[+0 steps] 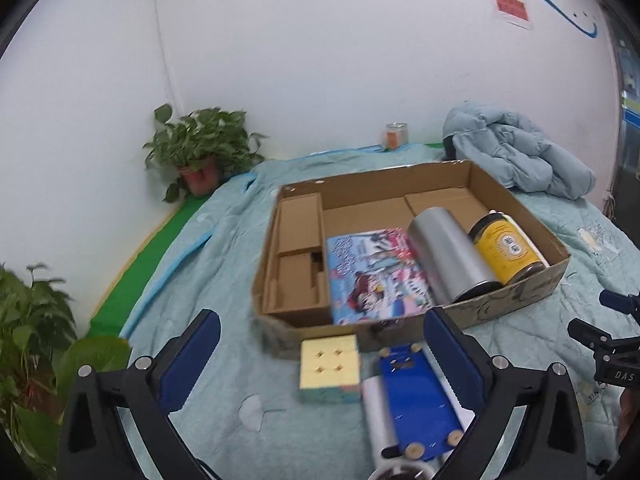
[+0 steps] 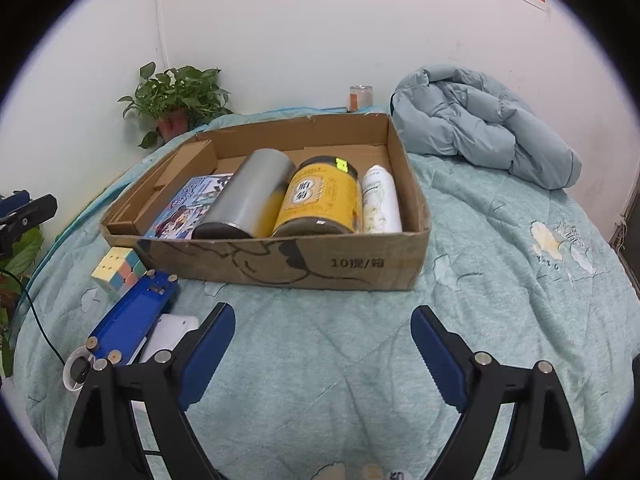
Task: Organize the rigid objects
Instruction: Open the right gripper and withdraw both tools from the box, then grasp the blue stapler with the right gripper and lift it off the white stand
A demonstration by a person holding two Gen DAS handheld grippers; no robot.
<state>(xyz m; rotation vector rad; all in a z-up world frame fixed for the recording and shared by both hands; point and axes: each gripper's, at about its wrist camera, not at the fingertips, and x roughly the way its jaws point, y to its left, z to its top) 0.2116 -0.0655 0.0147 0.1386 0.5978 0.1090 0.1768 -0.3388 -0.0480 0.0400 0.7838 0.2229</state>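
Observation:
A shallow cardboard box (image 1: 520,300) (image 2: 360,268) sits on the bed. In it lie a picture book (image 1: 372,276) (image 2: 188,208), a silver cylinder (image 1: 448,256) (image 2: 248,196), a yellow-labelled jar (image 1: 508,248) (image 2: 320,200) and a white bottle (image 2: 380,200). In front of the box lie a pastel puzzle cube (image 1: 330,372) (image 2: 118,270), a blue flat device (image 1: 416,396) (image 2: 132,316) and a white roll (image 1: 380,416). My left gripper (image 1: 320,364) is open above the cube and blue device. My right gripper (image 2: 322,344) is open and empty over bare quilt.
The light-blue quilt (image 2: 500,280) covers the bed. A folded blue jacket (image 1: 520,152) (image 2: 480,128) lies at the back right. Potted plants (image 1: 200,144) (image 2: 176,96) stand at the back left, another at the left edge (image 1: 36,340). A small jar (image 1: 396,134) stands by the wall.

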